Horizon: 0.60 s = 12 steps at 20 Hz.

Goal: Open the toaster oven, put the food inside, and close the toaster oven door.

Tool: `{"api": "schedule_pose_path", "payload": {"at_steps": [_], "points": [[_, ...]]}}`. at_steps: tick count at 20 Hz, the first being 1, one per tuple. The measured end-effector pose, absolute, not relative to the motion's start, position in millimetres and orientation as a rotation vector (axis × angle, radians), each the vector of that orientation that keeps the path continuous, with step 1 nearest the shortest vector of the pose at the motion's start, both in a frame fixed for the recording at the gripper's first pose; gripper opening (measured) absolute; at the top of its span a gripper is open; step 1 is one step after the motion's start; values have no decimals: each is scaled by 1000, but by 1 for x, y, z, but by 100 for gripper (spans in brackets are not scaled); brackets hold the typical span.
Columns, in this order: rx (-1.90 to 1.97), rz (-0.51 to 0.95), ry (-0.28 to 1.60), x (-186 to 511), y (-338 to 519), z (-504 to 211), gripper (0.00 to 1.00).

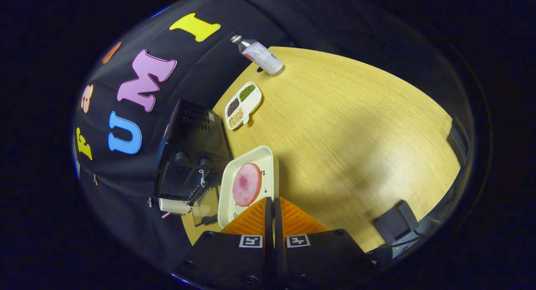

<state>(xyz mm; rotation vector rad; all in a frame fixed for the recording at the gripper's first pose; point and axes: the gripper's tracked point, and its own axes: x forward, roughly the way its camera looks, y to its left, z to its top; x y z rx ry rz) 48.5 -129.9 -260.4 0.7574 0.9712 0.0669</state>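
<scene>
A black toaster oven [190, 150] with two knobs stands at the table's edge against the booth wall, to the left of my fingers. A glass panel [204, 209] juts from its front beside a wire rack, so the door looks open, though I cannot tell for sure. A cream square plate [229, 185] carries a round pink slice of food [247, 184] and lies next to the oven, just ahead of my fingers. My gripper [270, 203] is shut with nothing held, its tips over the plate's near rim.
A white divided dish [250, 105] of beans and grains lies beyond the oven. A clear bottle [260, 55] stands at the far table edge. The wooden table [343, 135] spreads to the right. Two black clamps [395, 225] [458, 141] sit on its right edge.
</scene>
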Motion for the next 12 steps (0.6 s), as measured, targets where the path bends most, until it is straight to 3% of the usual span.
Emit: {"api": "schedule_pose_path", "payload": {"at_steps": [12], "points": [[871,118,909,4,-28,-239,6]]}}
